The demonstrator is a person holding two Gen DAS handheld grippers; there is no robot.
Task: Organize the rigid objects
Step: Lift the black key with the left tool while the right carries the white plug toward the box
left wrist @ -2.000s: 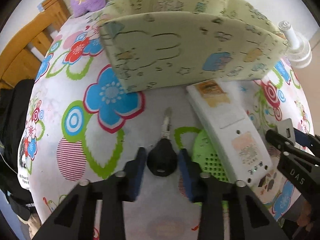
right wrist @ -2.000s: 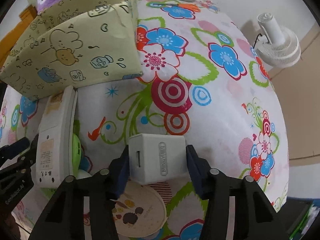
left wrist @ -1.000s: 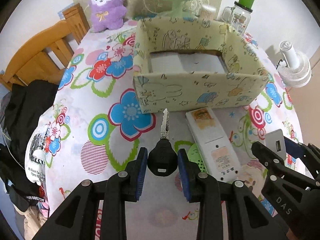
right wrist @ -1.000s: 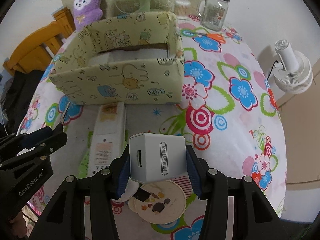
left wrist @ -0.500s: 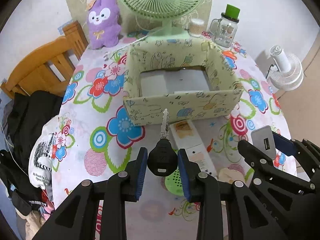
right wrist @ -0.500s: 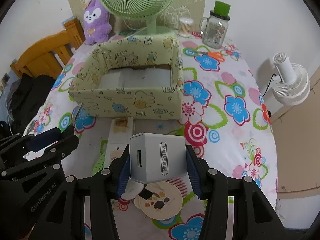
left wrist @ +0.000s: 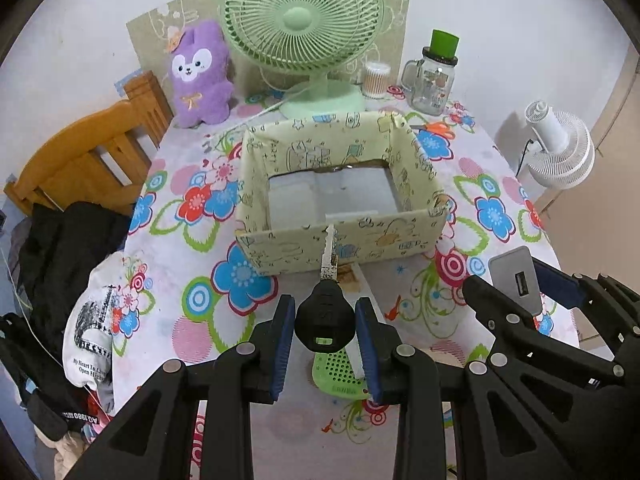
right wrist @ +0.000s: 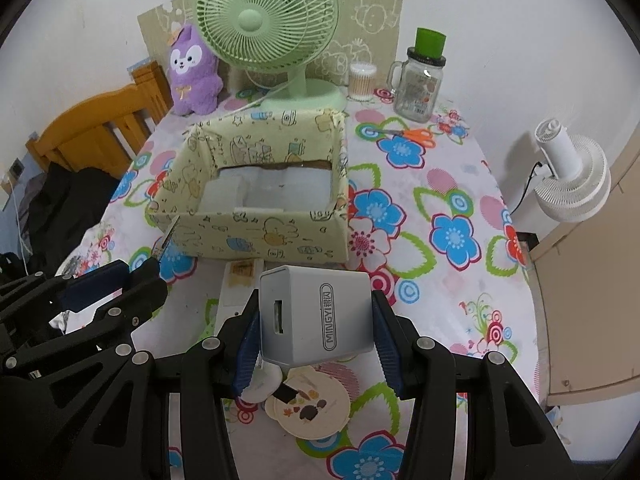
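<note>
My left gripper (left wrist: 325,320) is shut on a black-headed key (left wrist: 325,312) and holds it in the air in front of the open yellow patterned box (left wrist: 340,248), its blade pointing at the box's near wall. My right gripper (right wrist: 316,320) is shut on a white charger block (right wrist: 316,314), also held above the table, near the box (right wrist: 256,240). The charger also shows in the left wrist view (left wrist: 516,280). The box holds white items.
A white remote (right wrist: 240,280), a green perforated disc (left wrist: 336,372) and a round coaster (right wrist: 308,402) lie on the flowered tablecloth below the grippers. A green fan (left wrist: 300,20), purple plush (left wrist: 200,76), glass jar (left wrist: 434,76) and orange scissors (right wrist: 416,135) stand behind. A wooden chair (left wrist: 88,152) is at left.
Both grippers have risen and pulled back from the table with the key and the charger, so the whole box and the back of the table have come into view.
</note>
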